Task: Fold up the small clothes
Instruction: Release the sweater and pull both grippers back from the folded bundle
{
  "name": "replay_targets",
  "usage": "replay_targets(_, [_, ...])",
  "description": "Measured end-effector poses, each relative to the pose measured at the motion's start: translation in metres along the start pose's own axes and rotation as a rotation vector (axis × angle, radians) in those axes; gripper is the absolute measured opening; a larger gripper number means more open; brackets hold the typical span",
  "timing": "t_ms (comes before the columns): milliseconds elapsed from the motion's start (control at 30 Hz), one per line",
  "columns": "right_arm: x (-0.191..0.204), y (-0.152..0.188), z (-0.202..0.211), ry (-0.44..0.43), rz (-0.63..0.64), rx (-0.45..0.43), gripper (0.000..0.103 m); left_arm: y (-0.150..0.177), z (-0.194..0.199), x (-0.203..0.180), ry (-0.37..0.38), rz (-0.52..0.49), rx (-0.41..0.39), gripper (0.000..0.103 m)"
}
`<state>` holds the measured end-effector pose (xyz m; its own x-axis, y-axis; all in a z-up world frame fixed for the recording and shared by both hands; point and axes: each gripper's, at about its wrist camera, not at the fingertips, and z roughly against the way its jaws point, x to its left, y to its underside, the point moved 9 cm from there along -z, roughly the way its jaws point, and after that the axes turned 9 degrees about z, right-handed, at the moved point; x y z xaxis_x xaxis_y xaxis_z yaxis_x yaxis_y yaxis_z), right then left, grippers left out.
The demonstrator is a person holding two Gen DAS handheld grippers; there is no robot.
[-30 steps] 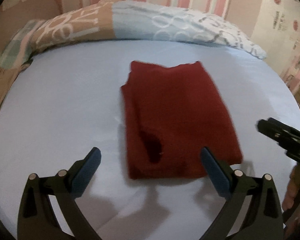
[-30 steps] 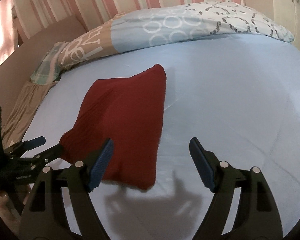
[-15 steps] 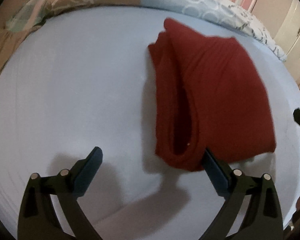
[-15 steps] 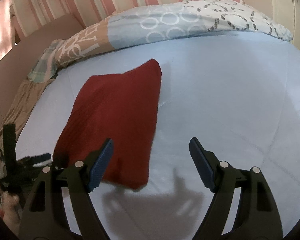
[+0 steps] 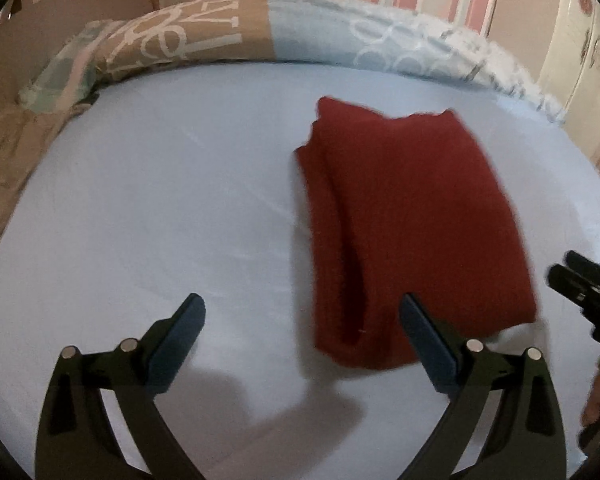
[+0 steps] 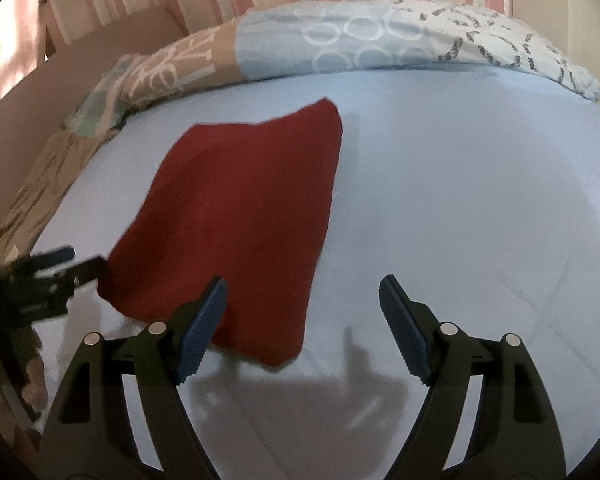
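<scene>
On the blue bed sheet lies a dark red cloth, already folded into a long shape. Its long side runs from the bottom of the frame up toward the patterned blanket at the top. For the left gripper, the cloth sits to the right of the middle, and its near end lies just beside the right finger, partly behind it. The fingers are wide apart and hold nothing. For the right gripper, the cloth sits to the left of the middle, and its near end lies behind the left finger. These fingers are wide apart too, with only bare sheet between them. So the cloth lies between the two grippers, with its short near edge facing both. The left gripper looks a little nearer to the near left corner, where the layers gape open. The right gripper looks nearer to the near right corner. It seems each one could take its own corner and bring the near end up over the far end.
</scene>
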<state>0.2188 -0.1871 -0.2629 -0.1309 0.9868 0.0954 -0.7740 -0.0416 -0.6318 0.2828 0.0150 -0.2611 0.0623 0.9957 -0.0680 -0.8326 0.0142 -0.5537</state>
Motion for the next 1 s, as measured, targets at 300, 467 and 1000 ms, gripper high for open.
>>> replay_targets(300, [-0.004,0.022,-0.032,0.059,0.043,0.073,0.080,0.009,-0.033,0.017,-0.059,-0.005,0.047,0.099])
replay_targets(467, [-0.006,0.024,-0.033,0.059,0.052,0.071,0.081,0.014,-0.035,0.021,-0.052,-0.007,0.054,0.101])
replay_targets(1000, [0.010,-0.027,0.035,0.018,0.074,-0.167,0.100,0.004,0.017,-0.004,-0.026,-0.072,-0.024,0.101])
